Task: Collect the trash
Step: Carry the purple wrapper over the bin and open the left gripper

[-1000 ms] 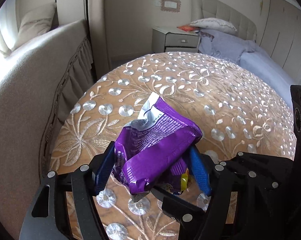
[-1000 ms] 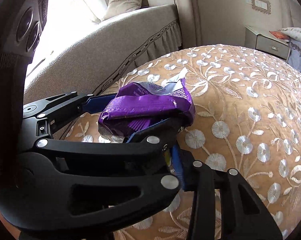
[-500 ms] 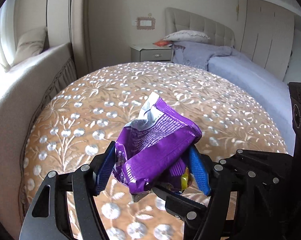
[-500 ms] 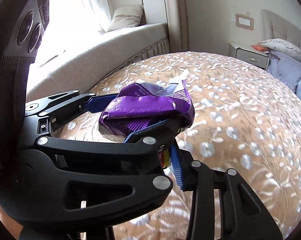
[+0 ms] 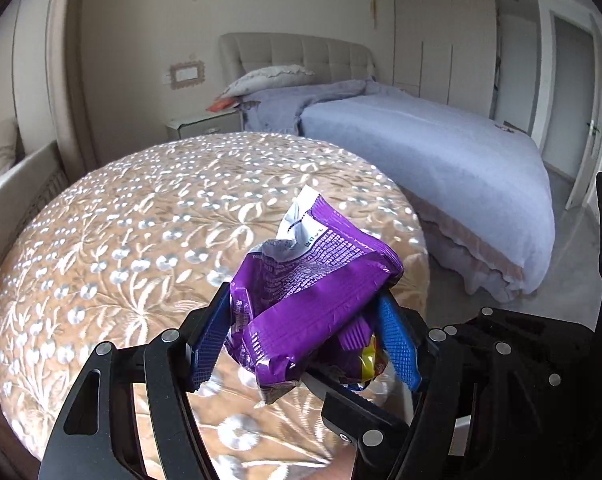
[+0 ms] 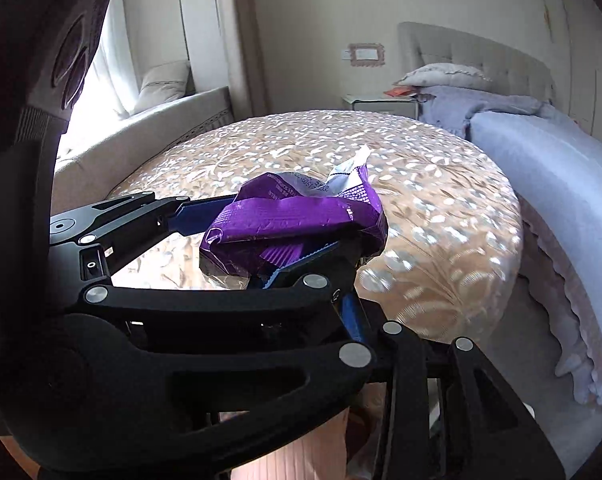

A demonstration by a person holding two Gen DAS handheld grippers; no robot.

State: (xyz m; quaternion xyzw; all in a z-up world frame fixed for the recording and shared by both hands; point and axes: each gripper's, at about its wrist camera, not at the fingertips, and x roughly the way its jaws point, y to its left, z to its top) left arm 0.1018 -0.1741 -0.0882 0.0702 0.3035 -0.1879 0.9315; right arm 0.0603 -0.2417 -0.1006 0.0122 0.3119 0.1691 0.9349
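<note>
Left gripper (image 5: 305, 336) clamps purple wrapper (image 5: 317, 292) between blue pads

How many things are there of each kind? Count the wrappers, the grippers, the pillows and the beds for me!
Purple wrappers: 1, the purple wrapper
Grippers: 2, the left gripper shut on the wrapper, and the right gripper
Pillows: 2, the bed pillow and the window-seat pillow
Beds: 1, the bed
Total: 6
</note>
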